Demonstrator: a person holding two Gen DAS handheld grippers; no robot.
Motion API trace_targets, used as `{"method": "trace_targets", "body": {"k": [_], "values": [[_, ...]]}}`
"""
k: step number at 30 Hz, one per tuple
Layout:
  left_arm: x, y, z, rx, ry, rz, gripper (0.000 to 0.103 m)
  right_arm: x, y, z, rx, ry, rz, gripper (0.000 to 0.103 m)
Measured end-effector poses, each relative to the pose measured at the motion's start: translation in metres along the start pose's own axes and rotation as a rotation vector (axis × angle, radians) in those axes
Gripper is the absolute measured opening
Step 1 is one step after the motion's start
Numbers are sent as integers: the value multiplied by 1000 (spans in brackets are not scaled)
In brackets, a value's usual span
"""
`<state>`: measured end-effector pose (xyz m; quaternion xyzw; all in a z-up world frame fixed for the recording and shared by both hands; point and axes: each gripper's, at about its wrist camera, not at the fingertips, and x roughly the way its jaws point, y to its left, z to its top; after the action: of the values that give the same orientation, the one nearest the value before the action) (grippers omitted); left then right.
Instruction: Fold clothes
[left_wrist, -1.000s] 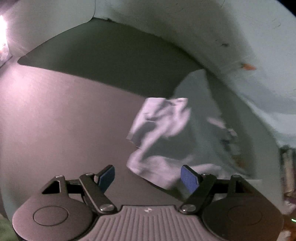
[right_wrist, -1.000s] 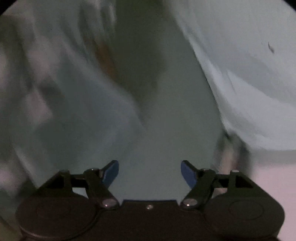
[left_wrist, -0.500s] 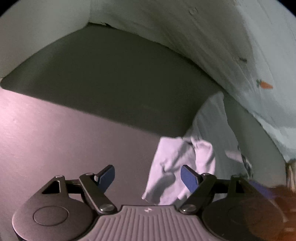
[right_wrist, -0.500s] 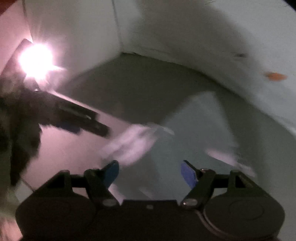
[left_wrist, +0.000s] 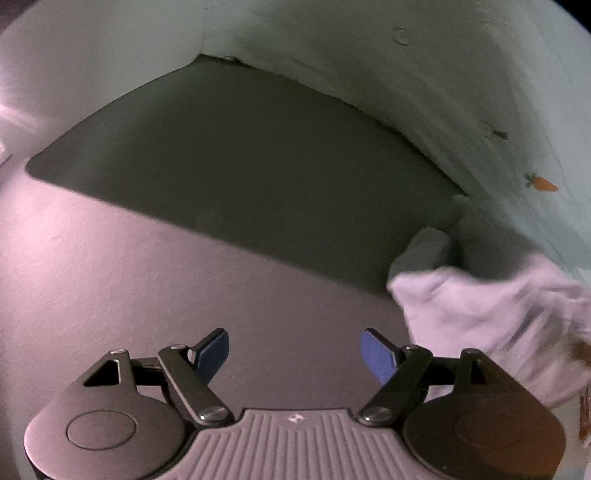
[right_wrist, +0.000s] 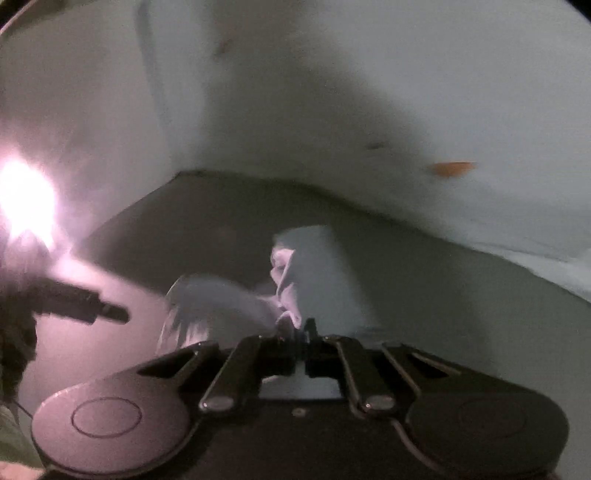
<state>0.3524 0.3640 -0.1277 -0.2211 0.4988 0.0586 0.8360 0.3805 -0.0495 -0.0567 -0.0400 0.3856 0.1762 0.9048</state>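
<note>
Our right gripper (right_wrist: 301, 334) has its fingers pressed together on a fold of the pale, crumpled soft-cloth garment (right_wrist: 229, 299), which lies bunched on the dull grey-pink flat surface (left_wrist: 147, 280) near the pale wall (left_wrist: 424, 92). Our left gripper (left_wrist: 294, 350) is spread and holds nothing, with the garment just to its right. We judge this a grasp-and-spread step; next, the left needs an edge.
</note>
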Motion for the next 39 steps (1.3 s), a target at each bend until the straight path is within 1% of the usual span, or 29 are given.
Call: {"method": "trace_targets", "body": {"k": [2,4,5,6,8,11,14,15,17,18,19,20,21,22,23,24,25,26,27,28,30,32,33,34,35,36,37,38,39], "values": [[2,-19,-2,17,0,-38,79,-23,-50,2,79,-31,-20,5],[5,-39,-6,30,9,-91,79,-32,-82,1,104,-49,-40,5],[7,-52,-8,37,21,-128,79,-34,-90,-2,100,-54,-43,5],[9,-65,-11,47,32,-158,79,-33,-91,-7,81,-56,-39,5],[11,-91,-17,90,42,-193,79,-33,-93,-14,73,-72,-41,5],[12,-129,-30,199,27,-179,79,-34,-95,-22,77,-101,-50,4],[19,-156,-41,277,44,-177,79,-35,-97,-30,82,-131,-59,3],[19,-163,-45,299,43,-173,79,-37,-97,-31,46,-147,-90,2],[16,-175,-51,339,29,-161,79,-50,-101,-29,-71,-195,-212,0],[14,-181,-53,357,16,-153,79,-61,-121,-26,-73,-219,-299,0],[11,-186,-55,375,2,-146,79,-72,-148,-23,-58,-244,-403,0],[10,-192,-57,385,-4,-138,79,-84,-179,-20,-47,-258,-530,0],[10,-196,-58,391,-2,-135,79,-94,-210,-21,-29,-255,-659,0],[13,-200,-59,393,6,-135,79,-102,-238,-22,2,-248,-769,0],[16,-204,-60,396,15,-136,79,-108,-265,-22,51,-237,-844,0],[21,-210,-62,404,24,-136,79,-114,-286,-23,113,-230,-848,2],[29,-217,-66,419,29,-135,79,-118,-295,-24,157,-236,-806,10],[38,-223,-70,447,26,-122,79,-118,-299,-26,190,-247,-754,25],[48,-229,-75,477,23,-107,79,-115,-298,-29,212,-260,-687,38],[59,-235,-80,514,21,-72,79,-106,-292,-34,227,-263,-602,59],[81,-246,-89,603,17,-19,79,-78,-279,-48,275,-237,-427,59],[102,-255,-99,704,18,23,80,-39,-263,-60,384,-165,-220,59],[110,-260,-105,770,20,42,85,-17,-255,-65,435,-134,-127,59],[117,-263,-112,831,14,66,87,3,-245,-68,467,-106,-42,61],[122,-264,-118,883,-4,86,89,20,-234,-70,471,-84,20,64],[126,-264,-123,914,-22,90,91,37,-223,-70,457,-63,62,65],[128,-263,-125,924,-42,77,91,54,-214,-66,436,-43,92,67],[131,-259,-124,904,-50,53,92,68,-207,-60,421,-31,105,65],[134,-254,-122,870,-43,28,92,81,-203,-54,413,-22,110,67]]}}
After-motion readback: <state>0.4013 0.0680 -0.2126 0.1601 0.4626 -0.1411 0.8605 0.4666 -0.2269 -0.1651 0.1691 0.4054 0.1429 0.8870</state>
